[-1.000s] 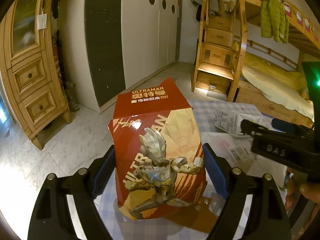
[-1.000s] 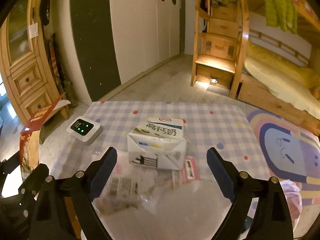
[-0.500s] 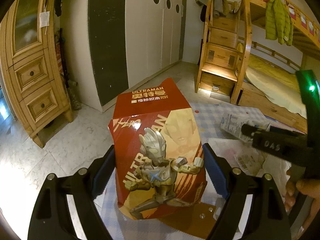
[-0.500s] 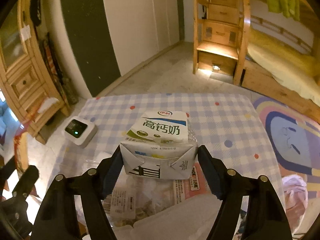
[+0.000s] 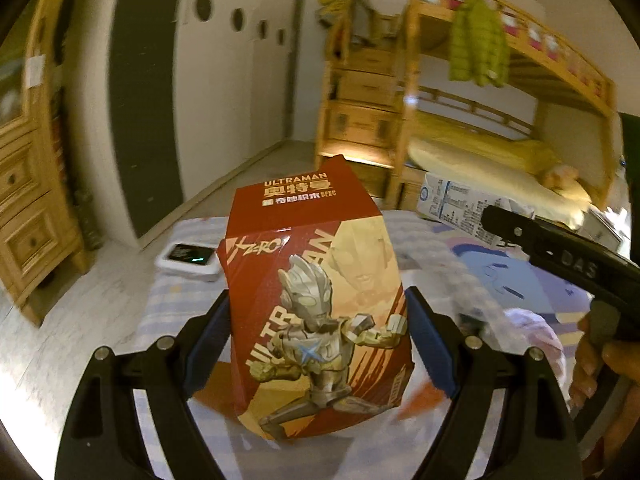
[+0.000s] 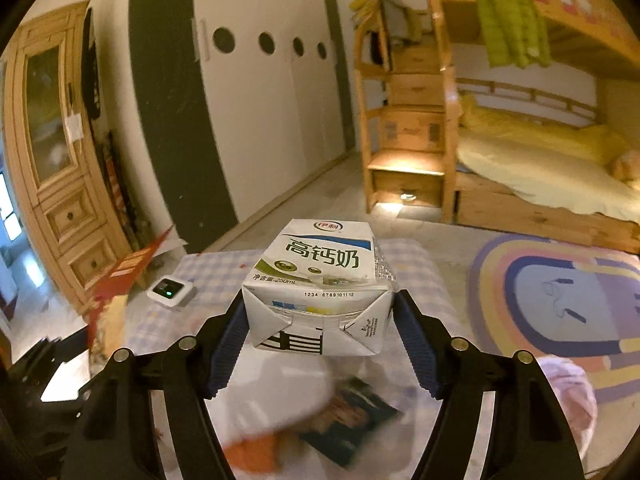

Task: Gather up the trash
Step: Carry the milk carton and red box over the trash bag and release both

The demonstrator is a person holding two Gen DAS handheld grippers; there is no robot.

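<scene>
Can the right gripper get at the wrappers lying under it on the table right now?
Probably not yet. The right gripper is shut on the milk carton, so its fingers are occupied. The wrappers lie just below with nothing over them, so once the carton is dropped the way looks free.

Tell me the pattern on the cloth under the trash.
Pale blue-and-white check tablecloth with scattered coloured dots; clearest in the right wrist view.

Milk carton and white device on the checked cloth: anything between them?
Right wrist view: bare checked cloth between milk carton and white device.
</scene>
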